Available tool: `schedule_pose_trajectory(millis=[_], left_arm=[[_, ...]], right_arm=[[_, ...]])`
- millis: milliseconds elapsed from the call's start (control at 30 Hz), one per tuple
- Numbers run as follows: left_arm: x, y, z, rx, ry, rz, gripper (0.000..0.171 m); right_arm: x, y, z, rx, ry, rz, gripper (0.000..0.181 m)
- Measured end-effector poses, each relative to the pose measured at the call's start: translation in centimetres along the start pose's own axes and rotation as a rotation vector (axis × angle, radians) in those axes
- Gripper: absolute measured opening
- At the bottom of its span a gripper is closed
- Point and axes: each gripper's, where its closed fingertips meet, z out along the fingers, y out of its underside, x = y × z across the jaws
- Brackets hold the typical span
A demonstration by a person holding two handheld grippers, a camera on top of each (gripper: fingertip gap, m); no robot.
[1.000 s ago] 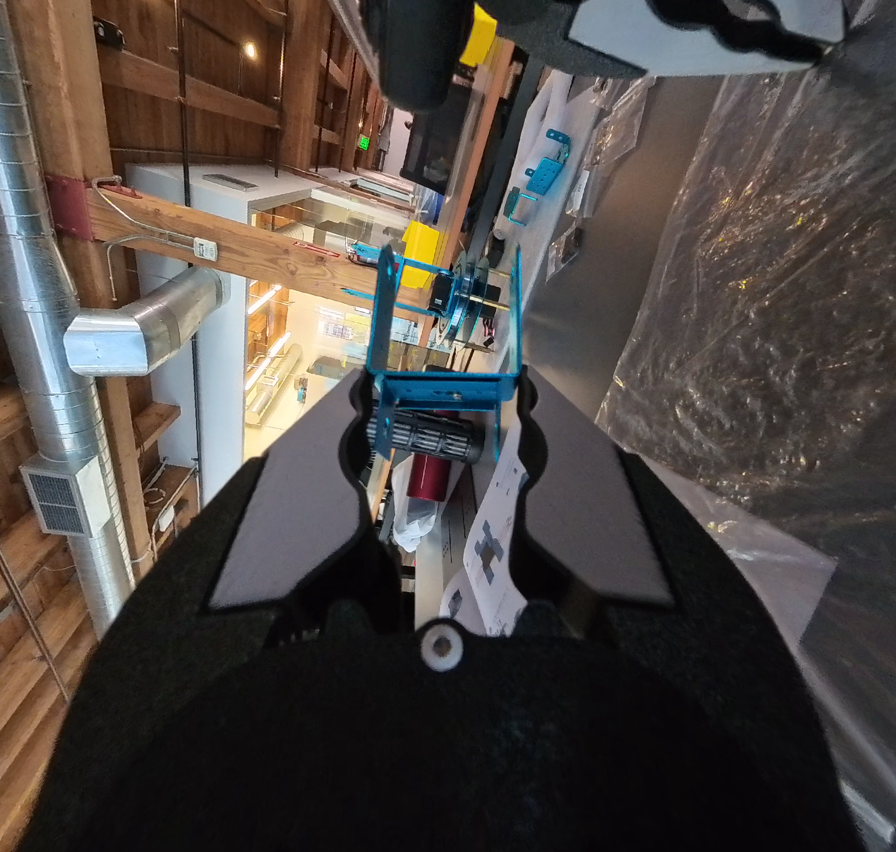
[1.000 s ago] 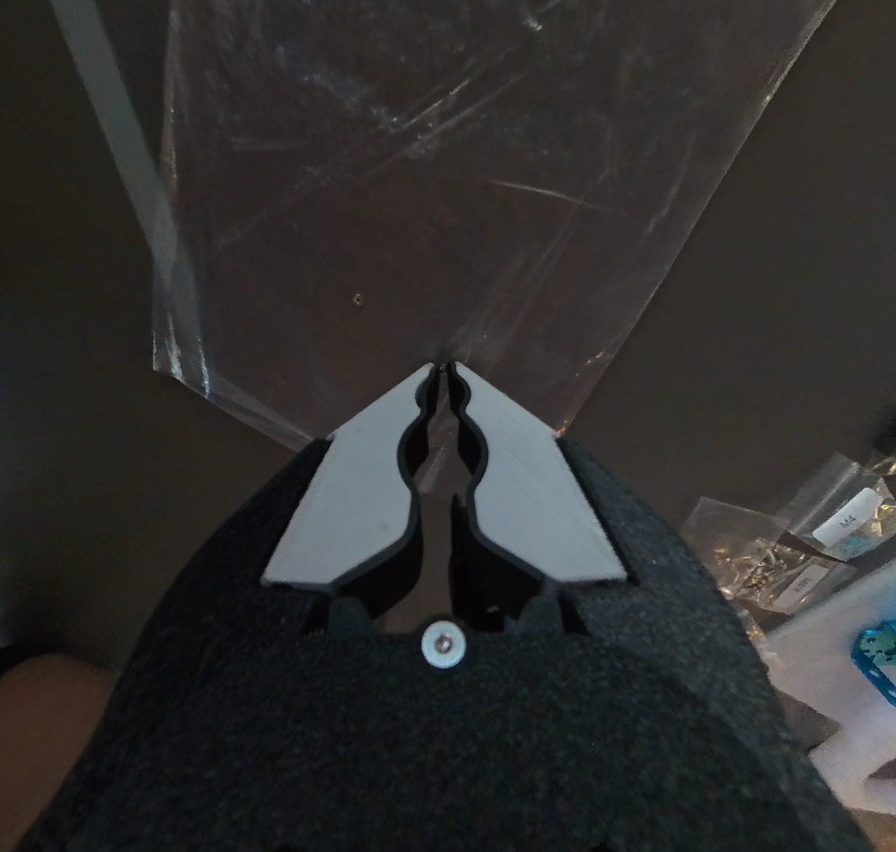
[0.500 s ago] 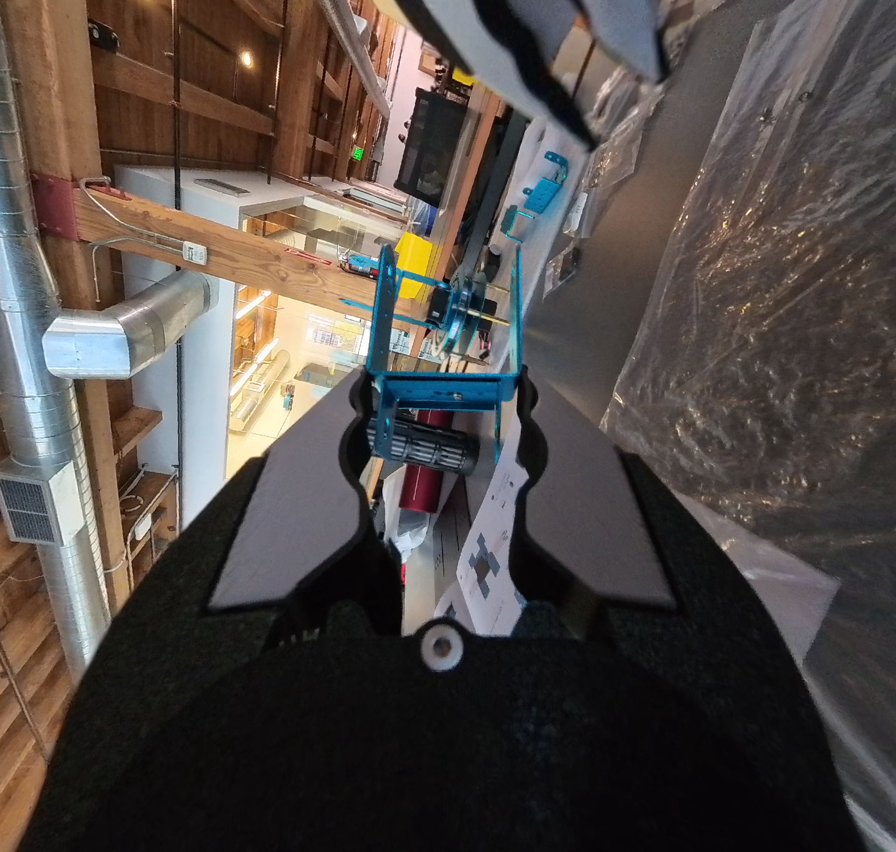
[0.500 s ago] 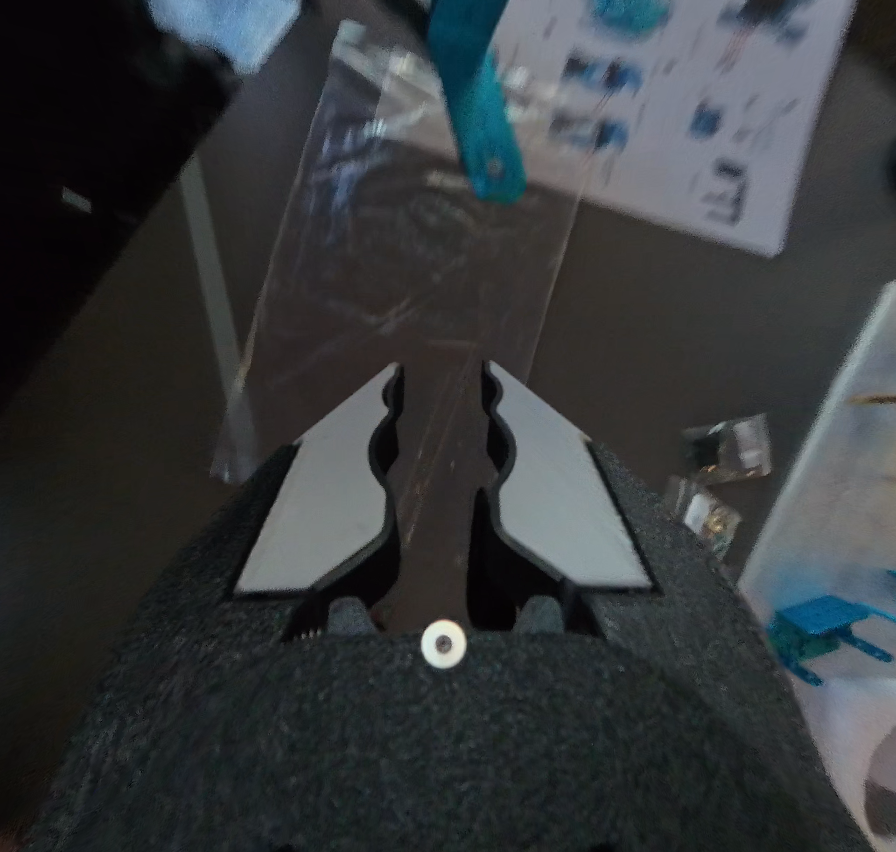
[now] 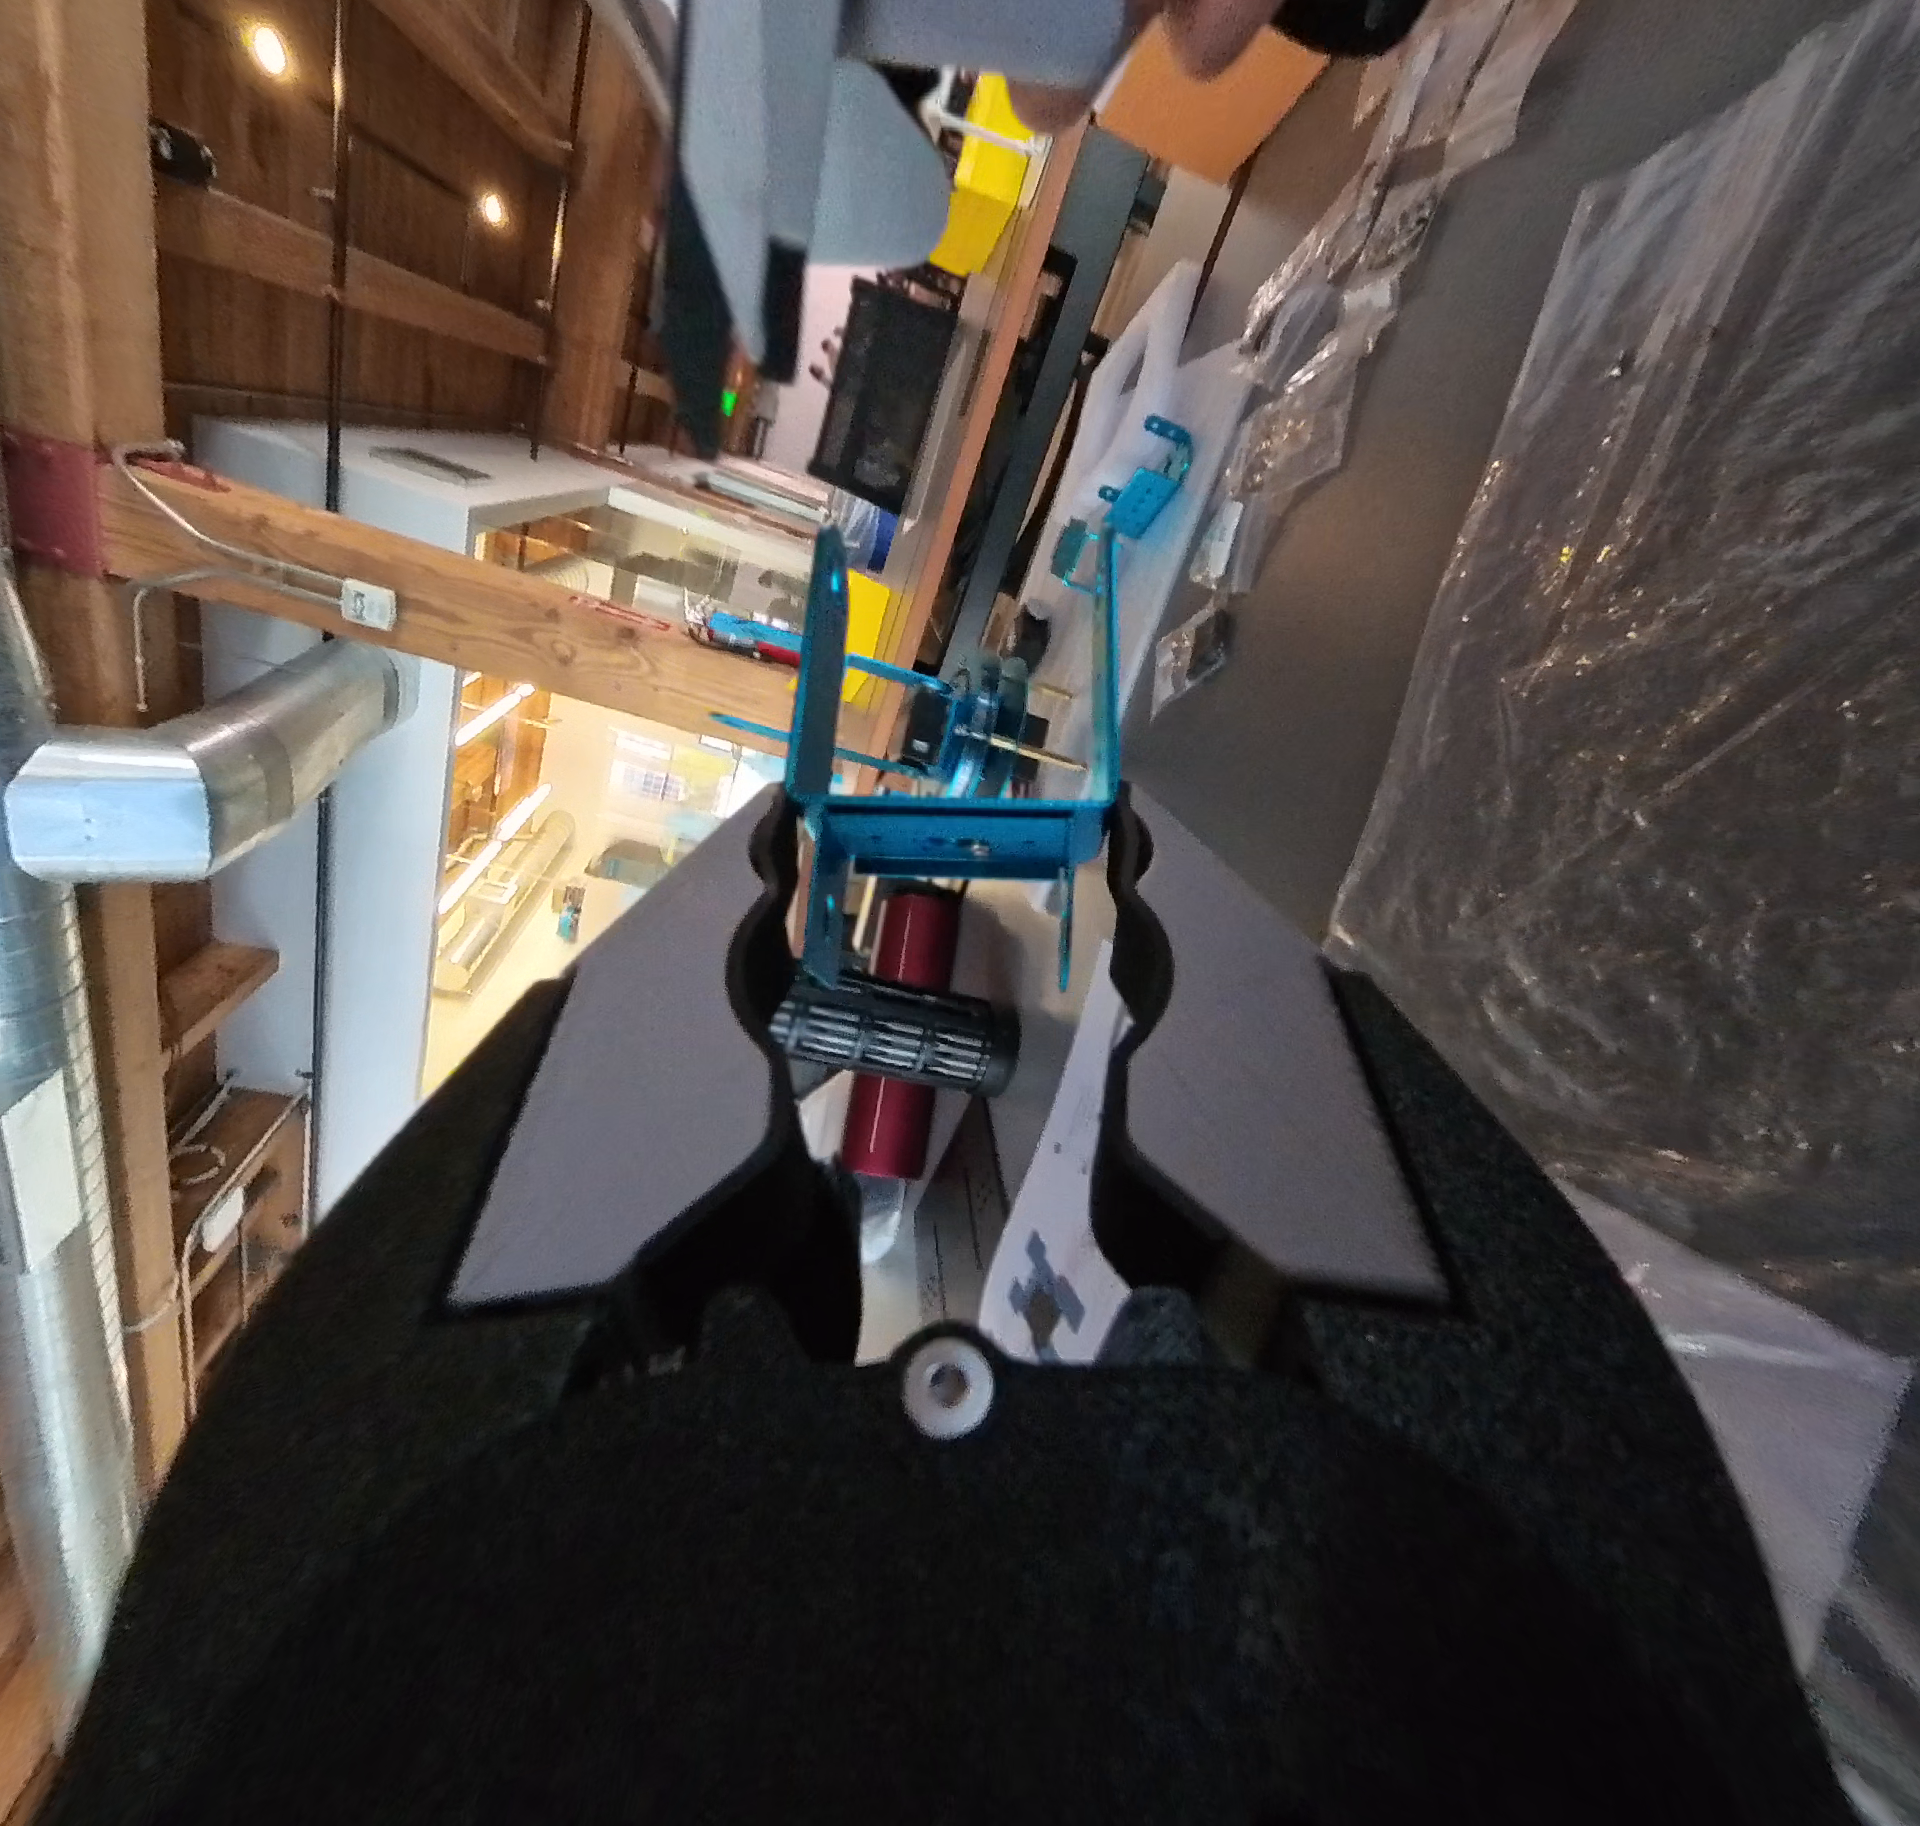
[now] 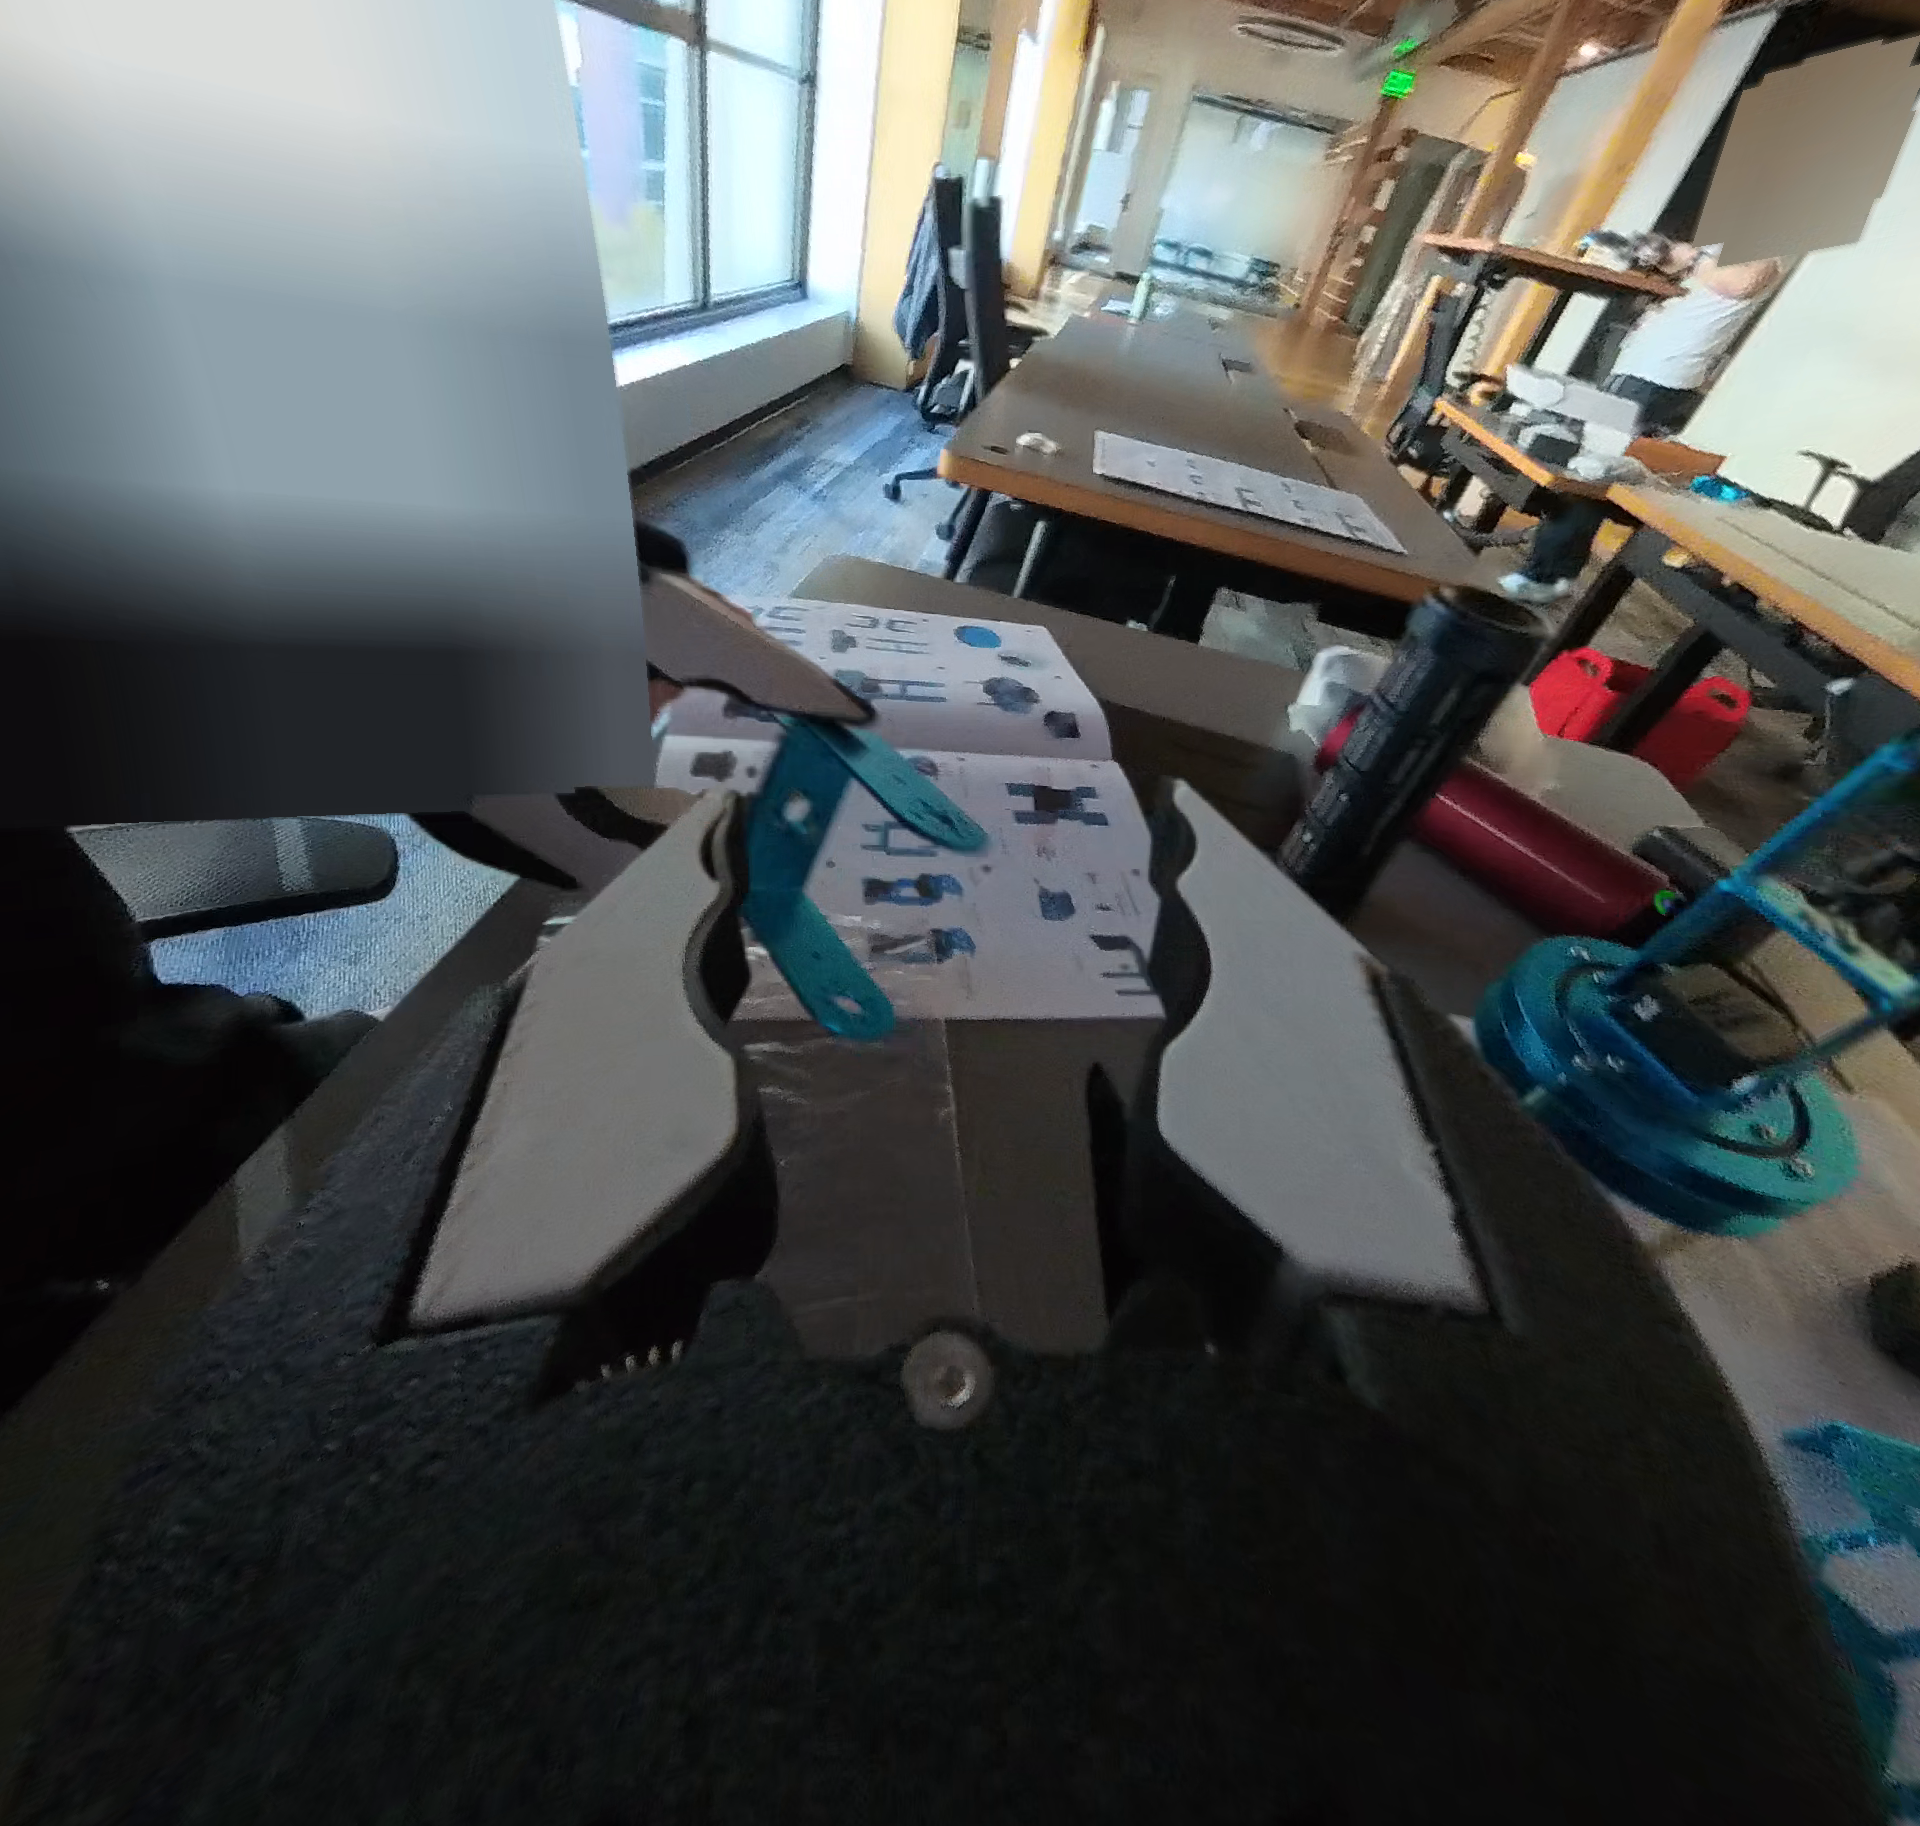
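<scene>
Blue anodised metal, bent into a U-shaped bracket with holes along its arms, is clamped by its crossbar between the tips of the left gripper. It is held in the air above the dark grey table, with its two arms pointing away from the camera. The right gripper is spread wide and nothing is held in it. In the right wrist view the same bracket hangs just ahead of its left finger; contact between them cannot be judged.

Beyond the bracket a white printed sheet with blue and black pictures is spread on the table. To its right a black ribbed cylinder is seen leaning against a dark red cylindrical bottle. Nearer the right gripper, a round blue metal base carrying a blue frame is set on the table.

A large clear plastic bag lies flat on the table beside the left gripper; whether anything is in it cannot be told. Several small clear plastic bags are scattered farther along. Small parts are seen inside them, too small to identify.
</scene>
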Motion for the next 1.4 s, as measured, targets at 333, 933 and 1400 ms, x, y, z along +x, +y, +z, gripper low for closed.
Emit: schedule_pose_trajectory(millis=[333,933,1400], left_arm=[[-1.6,-4.7,0.3,0.141,0.043,0.124,0.059],[-2.1,-6.7,-1.5,0.242,0.14,-0.317,0.073],[-0.4,-9.1,-2.0,0.354,0.372,-0.595,0.066]], right_arm=[[-5.4,1.6,1.9,0.059,-0.463,0.324,0.039],[-2.3,-0.1,-0.3,0.212,-0.487,0.518,0.024],[-3.5,-0.2,-0.2,0.212,-0.542,0.508,0.024]])
